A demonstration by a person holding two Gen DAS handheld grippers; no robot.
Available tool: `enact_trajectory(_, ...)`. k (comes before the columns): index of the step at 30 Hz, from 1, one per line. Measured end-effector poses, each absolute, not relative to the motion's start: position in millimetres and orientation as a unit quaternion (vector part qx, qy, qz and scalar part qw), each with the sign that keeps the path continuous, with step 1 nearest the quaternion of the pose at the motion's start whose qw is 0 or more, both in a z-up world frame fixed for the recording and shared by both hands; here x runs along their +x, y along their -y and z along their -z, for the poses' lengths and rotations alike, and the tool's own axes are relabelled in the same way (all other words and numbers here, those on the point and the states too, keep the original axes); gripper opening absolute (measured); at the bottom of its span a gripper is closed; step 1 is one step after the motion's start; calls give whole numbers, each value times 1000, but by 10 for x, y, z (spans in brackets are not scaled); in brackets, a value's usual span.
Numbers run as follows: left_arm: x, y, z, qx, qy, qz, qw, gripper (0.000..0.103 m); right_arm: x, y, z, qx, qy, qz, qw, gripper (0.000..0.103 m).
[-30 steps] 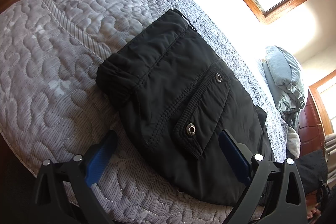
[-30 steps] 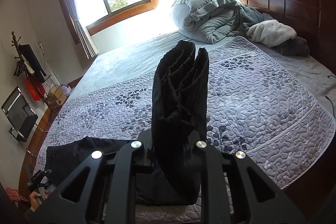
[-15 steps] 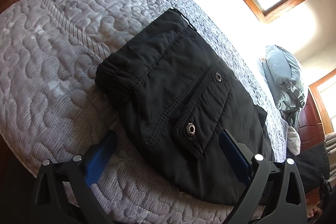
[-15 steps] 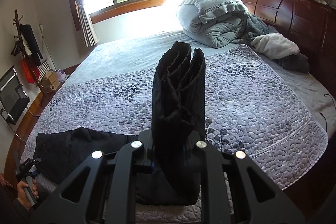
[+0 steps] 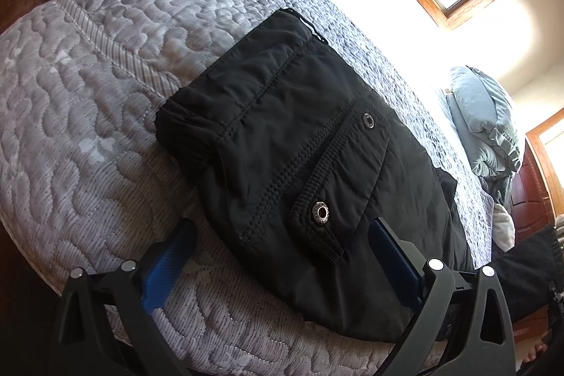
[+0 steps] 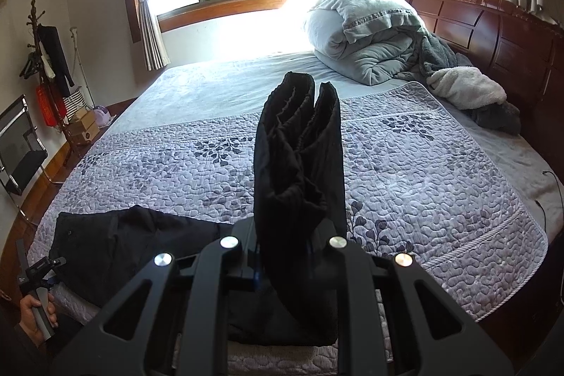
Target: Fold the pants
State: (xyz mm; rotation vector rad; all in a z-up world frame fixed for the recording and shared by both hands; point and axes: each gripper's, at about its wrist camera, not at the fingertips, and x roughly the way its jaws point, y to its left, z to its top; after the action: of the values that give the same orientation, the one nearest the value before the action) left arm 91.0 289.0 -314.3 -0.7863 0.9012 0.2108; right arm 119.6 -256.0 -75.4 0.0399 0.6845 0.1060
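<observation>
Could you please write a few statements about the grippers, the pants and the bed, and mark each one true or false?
1. The right gripper is clamped on a bunch of the black pants. True.
2. The left gripper is shut on the pants. False: its fingers stand wide apart, gripping nothing.
3. The pants lie on a quilted bedspread. True.
4. The pants are blue denim. False: they are black, with metal snaps.
5. A bundled comforter sits near the headboard. True.
</observation>
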Motion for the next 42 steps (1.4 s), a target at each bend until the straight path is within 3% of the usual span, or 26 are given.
enact_trajectory(28, 911, -2897, 3171, -372, -422, -96, 821, 99, 1311, 1967, 998, -63, -354, -91, 929, 16)
enact_trajectory(42, 838, -2967, 3160, -379, -418, -89, 821, 99, 1329, 1289, 1543, -149, -397, -111, 899, 16)
